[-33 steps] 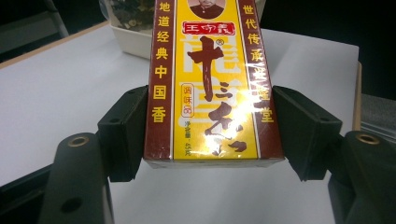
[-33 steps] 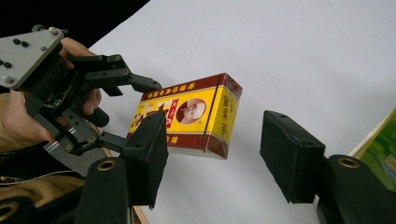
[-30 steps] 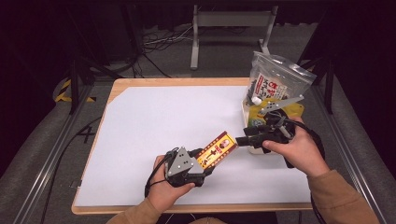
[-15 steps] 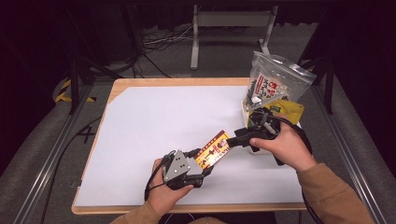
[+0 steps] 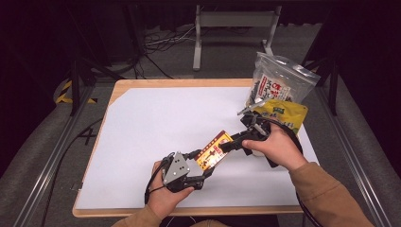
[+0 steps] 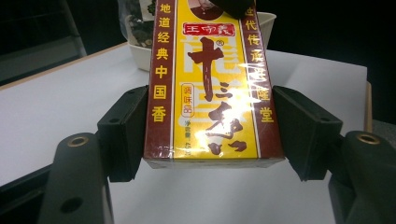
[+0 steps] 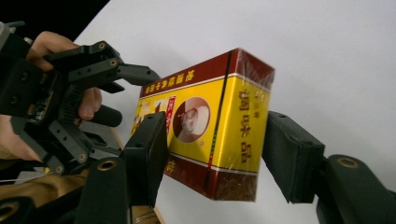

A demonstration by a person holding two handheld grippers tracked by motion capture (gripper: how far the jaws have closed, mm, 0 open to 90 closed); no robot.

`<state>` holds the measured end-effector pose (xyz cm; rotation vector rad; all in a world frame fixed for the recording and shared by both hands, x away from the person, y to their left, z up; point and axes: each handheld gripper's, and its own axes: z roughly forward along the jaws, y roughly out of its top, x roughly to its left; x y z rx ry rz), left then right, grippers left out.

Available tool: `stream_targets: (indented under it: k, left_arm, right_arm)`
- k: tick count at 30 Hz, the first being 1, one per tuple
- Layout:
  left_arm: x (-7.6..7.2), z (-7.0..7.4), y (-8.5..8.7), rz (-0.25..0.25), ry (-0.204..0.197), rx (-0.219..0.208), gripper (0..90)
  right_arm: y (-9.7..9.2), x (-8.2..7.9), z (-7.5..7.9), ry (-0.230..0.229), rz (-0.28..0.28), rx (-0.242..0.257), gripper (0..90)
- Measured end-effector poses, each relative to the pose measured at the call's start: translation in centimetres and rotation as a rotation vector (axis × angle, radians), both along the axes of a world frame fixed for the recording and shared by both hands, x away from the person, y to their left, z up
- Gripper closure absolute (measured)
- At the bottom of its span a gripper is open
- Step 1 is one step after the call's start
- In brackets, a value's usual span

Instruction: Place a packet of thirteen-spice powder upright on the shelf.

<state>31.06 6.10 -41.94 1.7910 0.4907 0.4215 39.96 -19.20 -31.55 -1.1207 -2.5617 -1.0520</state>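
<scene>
The left tool (image 5: 204,163) pinches the near end of a yellow and dark-red box (image 5: 214,150), its black pads (image 6: 122,133) pressed against the box's two long sides. The box is held up off the white surface (image 5: 156,123), tilted, between the two hands. The right tool (image 5: 228,147) is spread around the box's far end; in the right gripper view one pad (image 7: 148,156) lies against the front face while the other pad (image 7: 292,156) stands just clear of it. Beyond the right hand (image 5: 274,149), near the surface's far right corner, sit a yellow-green packet (image 5: 283,113) and a clear bag (image 5: 279,82) with a red and white label.
</scene>
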Motion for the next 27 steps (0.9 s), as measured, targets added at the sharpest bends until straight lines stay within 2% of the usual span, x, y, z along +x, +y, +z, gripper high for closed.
stream_targets:
  k: [3,7,12,14,27]
  left_arm:
    - [0.0,0.0,0.0,0.003,-0.003,-0.002,32.0]
    - [0.0,0.0,0.0,0.002,-0.003,-0.002,32.0]
    - [0.0,-0.2,-0.2,-0.001,-0.002,0.016,32.0]
    - [0.0,-0.2,-0.3,-0.001,0.002,0.032,32.1]
    - [0.1,-0.4,-0.6,-0.008,0.02,0.047,31.1]
  right_arm:
    - [0.1,0.1,-0.4,0.029,0.008,0.021,44.1]
    - [0.0,0.2,-0.4,0.037,0.008,0.032,47.2]
    - [-0.6,0.3,0.0,0.068,0.023,0.088,57.0]
    - [-0.5,0.2,0.1,0.067,0.03,0.085,58.5]
    - [-0.2,-0.1,0.6,0.049,0.051,0.084,63.9]
